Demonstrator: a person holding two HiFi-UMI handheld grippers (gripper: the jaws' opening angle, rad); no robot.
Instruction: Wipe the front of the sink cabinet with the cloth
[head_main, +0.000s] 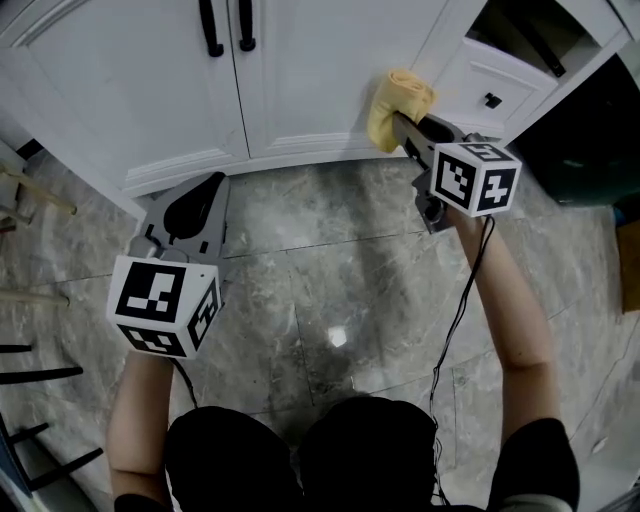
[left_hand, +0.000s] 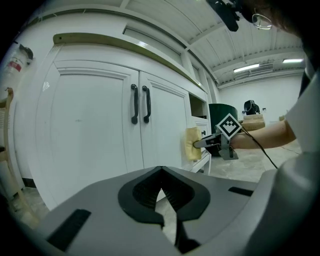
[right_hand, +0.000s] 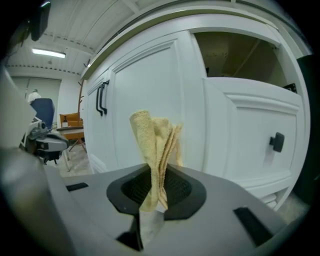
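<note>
Right hand-held gripper (head_main: 402, 124) tight on yellow cloth (head_main: 396, 98) against white cabinet front (head_main: 300, 70); left hand-held gripper (head_main: 213, 180) closed, empty.

The left gripper (head_main: 214, 182) and right gripper (head_main: 400, 125) share one build: a broad, matt grey plastic shell with black ribbed fingers (left_hand: 142, 192) lining a dark oval hollow. Each carries a white cube with black square markers (head_main: 165, 305). A thin black cable (head_main: 455, 320) trails from the right one. The person wears black short sleeves (head_main: 540, 455).
</note>
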